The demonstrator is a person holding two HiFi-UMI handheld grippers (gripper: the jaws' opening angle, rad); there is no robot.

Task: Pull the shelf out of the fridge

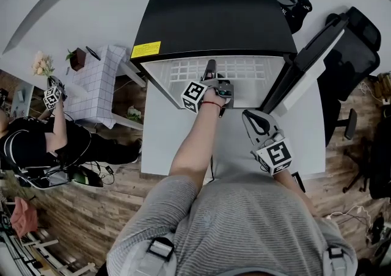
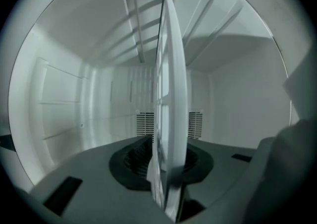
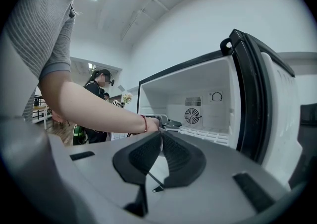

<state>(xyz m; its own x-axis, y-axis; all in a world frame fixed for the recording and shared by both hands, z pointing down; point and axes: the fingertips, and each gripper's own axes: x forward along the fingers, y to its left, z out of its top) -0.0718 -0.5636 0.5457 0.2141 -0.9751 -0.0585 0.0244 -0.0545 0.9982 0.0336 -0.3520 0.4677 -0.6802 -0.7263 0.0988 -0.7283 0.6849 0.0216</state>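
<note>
A small black fridge (image 1: 211, 18) stands on a white surface (image 1: 159, 140) with its door (image 1: 311, 55) swung open to the right. The shelf (image 1: 244, 70) is inside, lying flat in the lower part of the white interior, and its front edge sits at the mouth of the fridge. It is a white plastic grid of thin bars with square openings and a thicker rim along the front.

The left tool (image 1: 212, 72) reaches level into the opening at the shelf's front left. In the left gripper view the shelf (image 2: 171, 94) appears edge-on as a tall, narrow white band running up the middle of the picture, with its grid openings faintly visible along it. The left tool (image 2: 167, 168) is clamped on this front rim, a dark pad against each face. Behind it are the fridge's ribbed white walls and a slotted vent (image 2: 144, 124) on the back wall.

The right tool (image 1: 253, 119) is held back over the surface, in front of the open door and apart from the fridge. In the right gripper view the right tool (image 3: 161, 136) has its pads together at the tips with nothing between them. Past it are the shelf (image 3: 208, 134) low in the fridge, a round fan grille (image 3: 192, 116) on the back wall, and the person's left arm (image 3: 94, 104) stretched toward the opening.
</note>
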